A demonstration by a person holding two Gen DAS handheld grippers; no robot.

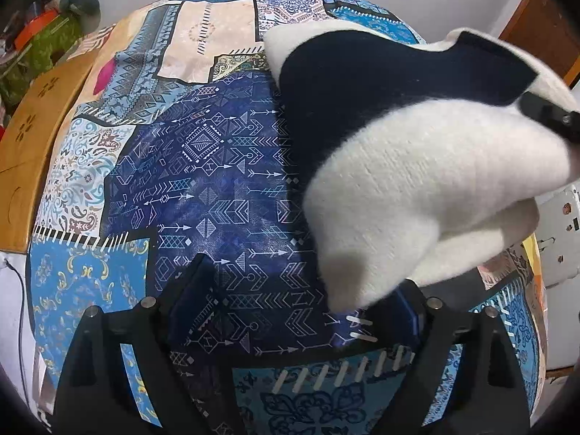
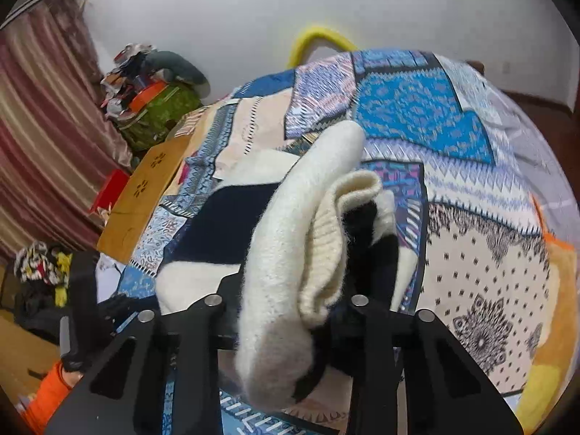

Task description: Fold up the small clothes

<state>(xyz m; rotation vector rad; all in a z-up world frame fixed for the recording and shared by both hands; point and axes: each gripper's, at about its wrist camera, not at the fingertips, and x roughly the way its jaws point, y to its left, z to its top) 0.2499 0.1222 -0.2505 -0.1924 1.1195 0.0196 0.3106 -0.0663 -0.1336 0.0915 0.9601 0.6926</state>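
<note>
A small white and navy knit sweater lies partly lifted over a patterned blue patchwork bedspread. My left gripper is open and empty, low over the bedspread, with a white fold of the sweater hanging over its right finger. My right gripper is shut on a bunched white and cream part of the sweater and holds it up above the bed. The right gripper's black tip also shows at the right edge of the left wrist view, pinching the sweater.
A wooden bed board runs along the left side of the bed. A pile of bags and clutter stands against the wall by striped curtains. A yellow curved tube sits at the bed's far end.
</note>
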